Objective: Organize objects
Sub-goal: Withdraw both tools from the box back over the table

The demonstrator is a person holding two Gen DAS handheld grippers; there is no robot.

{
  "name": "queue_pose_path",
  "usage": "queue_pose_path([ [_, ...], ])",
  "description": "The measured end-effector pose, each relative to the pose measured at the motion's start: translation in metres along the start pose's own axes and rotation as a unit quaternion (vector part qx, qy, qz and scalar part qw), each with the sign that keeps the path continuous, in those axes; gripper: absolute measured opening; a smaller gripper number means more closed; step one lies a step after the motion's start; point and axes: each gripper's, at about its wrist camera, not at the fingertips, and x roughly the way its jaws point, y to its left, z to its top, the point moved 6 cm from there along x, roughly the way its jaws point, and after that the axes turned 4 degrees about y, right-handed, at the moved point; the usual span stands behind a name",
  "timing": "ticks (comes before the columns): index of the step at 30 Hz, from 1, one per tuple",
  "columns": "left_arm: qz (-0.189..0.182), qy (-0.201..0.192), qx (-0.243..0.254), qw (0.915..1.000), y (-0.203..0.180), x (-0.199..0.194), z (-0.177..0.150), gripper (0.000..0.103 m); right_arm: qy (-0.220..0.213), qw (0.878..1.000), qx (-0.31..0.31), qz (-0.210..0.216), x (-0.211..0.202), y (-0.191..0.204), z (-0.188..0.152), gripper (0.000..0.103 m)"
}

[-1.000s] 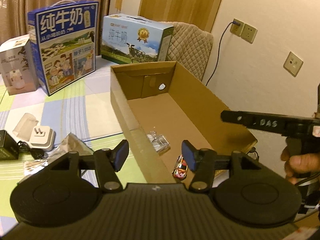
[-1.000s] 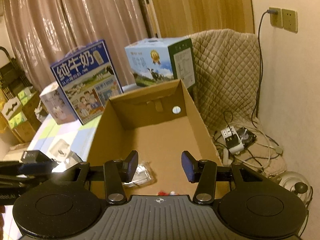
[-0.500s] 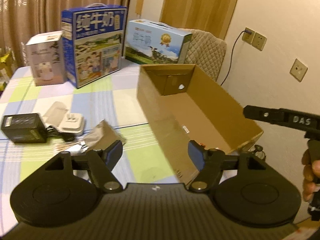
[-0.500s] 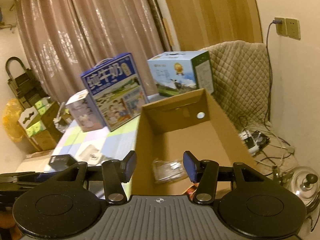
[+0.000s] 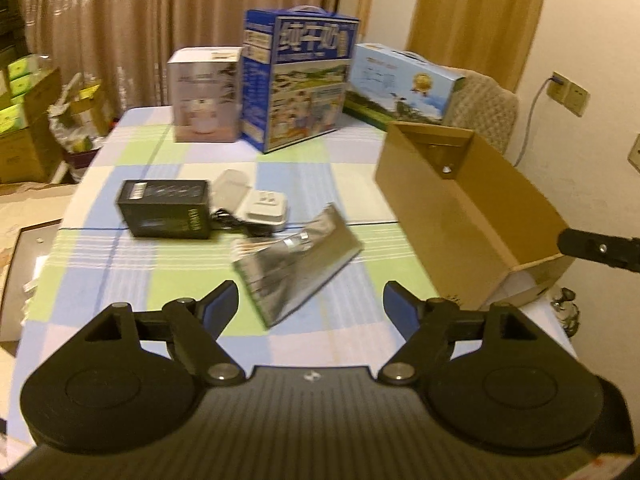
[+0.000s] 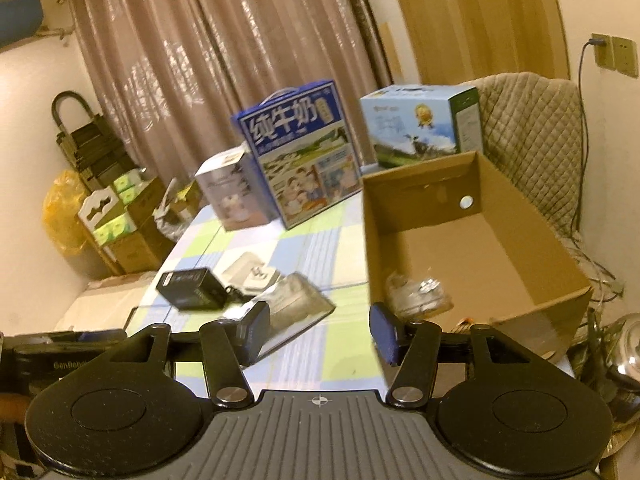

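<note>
An open cardboard box (image 5: 472, 216) (image 6: 520, 276) stands at the table's right edge; a clear plastic packet (image 6: 420, 292) lies inside it. On the checked tablecloth lie a black box (image 5: 166, 208) (image 6: 190, 288), a white plug adapter (image 5: 264, 208) (image 6: 252, 272) and a silver foil packet (image 5: 296, 264) (image 6: 296, 308). My left gripper (image 5: 311, 306) is open and empty, above the table just short of the foil packet. My right gripper (image 6: 320, 334) is open and empty, near the box's front left corner.
Two blue milk cartons (image 5: 300, 80) (image 5: 400, 84) and a white carton (image 5: 204, 96) stand at the table's far end. A quilted chair (image 6: 532, 136) and a wall with sockets are to the right. Boxes are stacked on the floor at the left (image 6: 116, 216).
Both grippers have pulled back and swung left, away from the cardboard box. The left view now faces the items on the tablecloth. Both jaws have opened wider.
</note>
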Motion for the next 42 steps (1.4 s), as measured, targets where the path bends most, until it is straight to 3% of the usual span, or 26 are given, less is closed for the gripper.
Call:
queue_pose_path([
  [12, 0.024, 0.006, -0.018, 0.9995, 0.036, -0.011, -0.020, 0.084, 0.028, 0.999, -0.013, 0.012, 0.011, 0.026, -0.023, 0.059],
  [17, 0.025, 0.010, -0.024, 0.9993, 0.040, -0.009, -0.025, 0.085, 0.034, 0.999, -0.013, 0.010, 0.016, 0.028, -0.027, 0.065],
  [29, 0.026, 0.019, -0.029, 0.9991, 0.044, 0.000, -0.032, 0.086, 0.050, 0.999, -0.006, 0.014, 0.028, 0.029, -0.034, 0.068],
  [42, 0.042, 0.024, -0.025, 0.9985, 0.069, 0.013, -0.027, 0.089, 0.075, 0.997, -0.003, 0.022, 0.069, 0.048, -0.039, 0.078],
])
